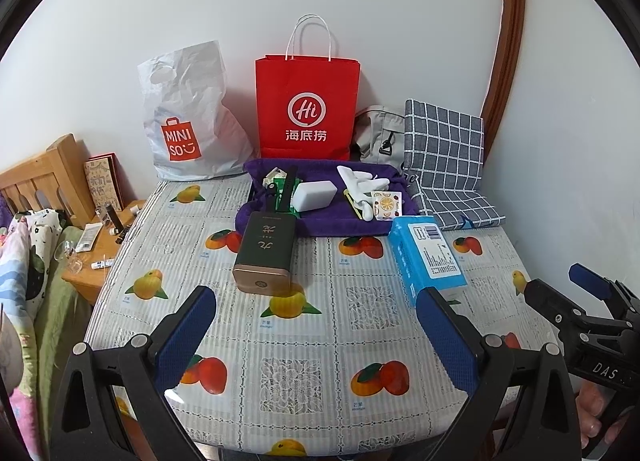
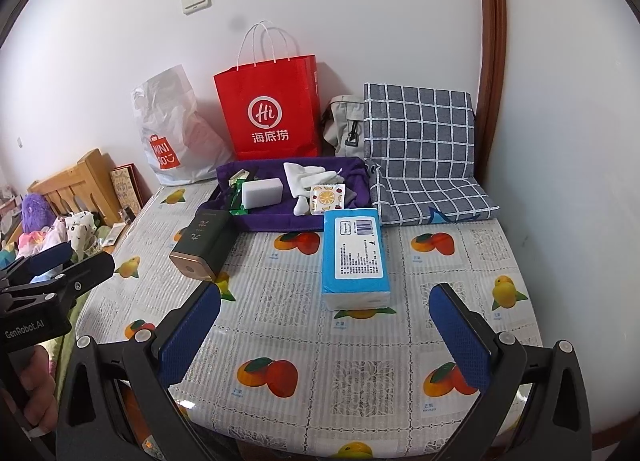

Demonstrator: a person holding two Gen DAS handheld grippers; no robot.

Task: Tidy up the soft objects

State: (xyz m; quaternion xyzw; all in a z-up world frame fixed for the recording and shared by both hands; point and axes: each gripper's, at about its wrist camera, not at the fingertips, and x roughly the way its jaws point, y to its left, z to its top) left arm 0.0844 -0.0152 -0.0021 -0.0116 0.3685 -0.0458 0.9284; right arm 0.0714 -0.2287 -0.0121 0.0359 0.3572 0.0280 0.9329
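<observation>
Presently both grippers hover low over the desk point(image 2: 360, 341), empty. Left gripper point(image 1: 316, 325): jaws wide apart, lower centre of its frame. Right gripper point(image 2: 325, 327): jaws wide apart, likewise. Blue tissue pack point(image 2: 355, 257) lies centre frame, just ahead of the right gripper. Purple towel point(image 2: 276, 221) sits beyond it, carrying a white sponge point(image 2: 262, 192) and white gloves point(image 2: 306, 177). Dark box point(image 2: 204, 243) lies left of the pack.

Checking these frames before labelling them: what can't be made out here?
- Red paper bag and white Miniso bag: contents hidden by their own walls, both views.
- Grey bag: mostly covered by the checked cushion.
- Blue tissue pack: print too small to read.
- Bedside clutter: too small, near the left edge.
</observation>
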